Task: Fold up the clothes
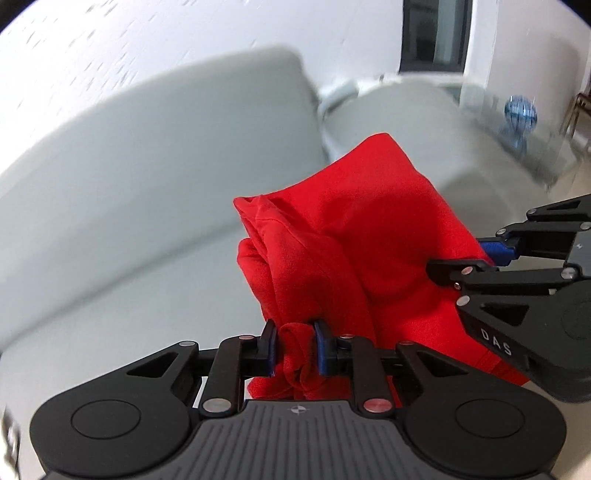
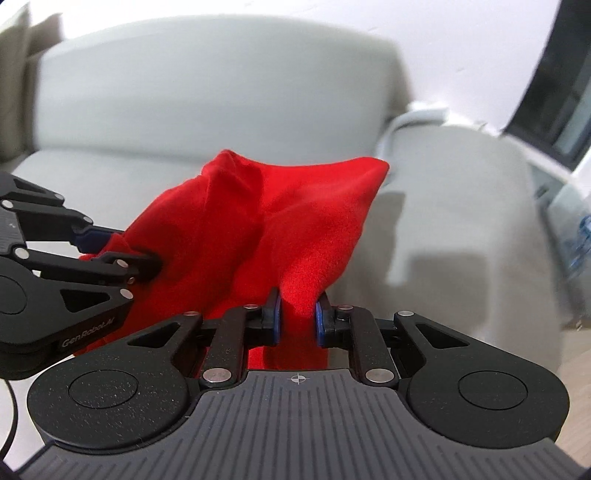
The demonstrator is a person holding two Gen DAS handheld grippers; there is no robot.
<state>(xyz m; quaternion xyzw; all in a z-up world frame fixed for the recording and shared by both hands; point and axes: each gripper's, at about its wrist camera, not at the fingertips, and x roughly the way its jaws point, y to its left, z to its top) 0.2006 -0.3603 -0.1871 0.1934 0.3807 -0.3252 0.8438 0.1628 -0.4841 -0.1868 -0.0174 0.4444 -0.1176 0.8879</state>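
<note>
Red garment (image 1: 354, 229), soft knit-looking cloth, hangs bunched between the two grippers, lifted clear of a pale grey sofa (image 1: 155, 155) that fills the background in both wrist views. Left gripper (image 1: 295, 345): jaws clenched on a twisted wad of the red fabric, blue pads pressing it from both sides; cloth spills out below the fingers toward the gripper body. Right gripper (image 2: 298, 321): jaws likewise clamped on a gathered fold of the same garment, cloth pinched tight between the blue pads and fanning upward from them. In the left wrist view the right gripper comes in from the right edge, its fingertips buried in the fabric's edge; in the right wrist view the left gripper enters from the left edge, gripping the opposite edge. The two grippers sit near each other, so the cloth between them sags in loose folds rather than stretching flat. Sofa backrest and seat cushion are blurred. A blue-patterned object (image 1: 521, 110) sits far right in the left view, too blurred to identify. Dark window frame (image 1: 436, 33) above the sofa.
</note>
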